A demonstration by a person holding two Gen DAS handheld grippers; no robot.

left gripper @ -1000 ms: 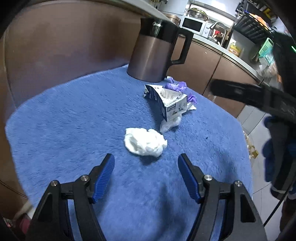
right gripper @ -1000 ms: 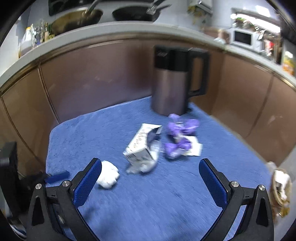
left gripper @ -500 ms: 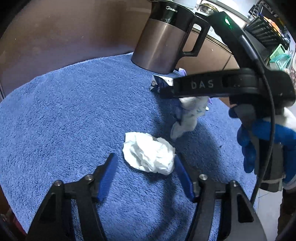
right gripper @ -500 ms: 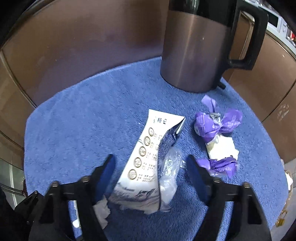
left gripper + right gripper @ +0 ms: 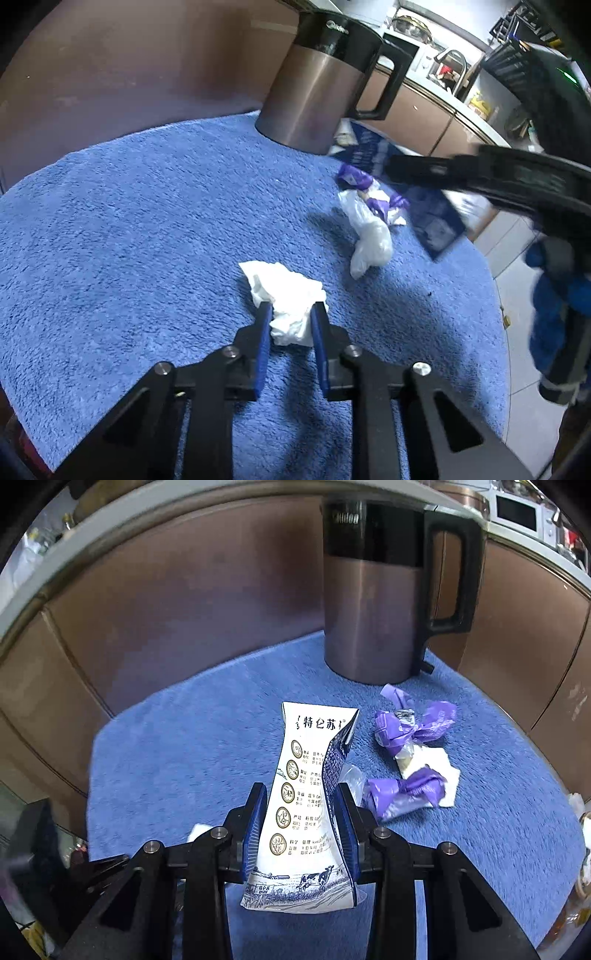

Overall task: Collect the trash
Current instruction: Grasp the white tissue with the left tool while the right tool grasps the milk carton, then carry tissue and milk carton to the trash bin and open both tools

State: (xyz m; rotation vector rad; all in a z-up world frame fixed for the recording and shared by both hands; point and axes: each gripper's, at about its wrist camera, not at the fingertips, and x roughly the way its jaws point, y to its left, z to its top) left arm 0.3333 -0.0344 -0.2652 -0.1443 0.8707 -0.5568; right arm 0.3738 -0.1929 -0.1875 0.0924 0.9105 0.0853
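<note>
- L gripper (image 5: 290, 319): jaws just closing, pinching tissue wad (image 5: 286, 295) on blue mat (image 5: 129, 240)
- R gripper (image 5: 301, 816): jaws just closing, squeezing milk carton (image 5: 306, 812)
- Risk: tissue tears/slips, light grip; crushed carton may drip

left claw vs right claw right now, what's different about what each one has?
The left claw pinches a crumpled white tissue, soft and shapeless; the right claw squeezes a flattened milk carton, printed and stiff. The tissue rests on the blue mat; the carton stands upright between the pads. The left claw's jaws sit narrower than the right's. Shared: both have just been closing and are now shut on trash.
</note>
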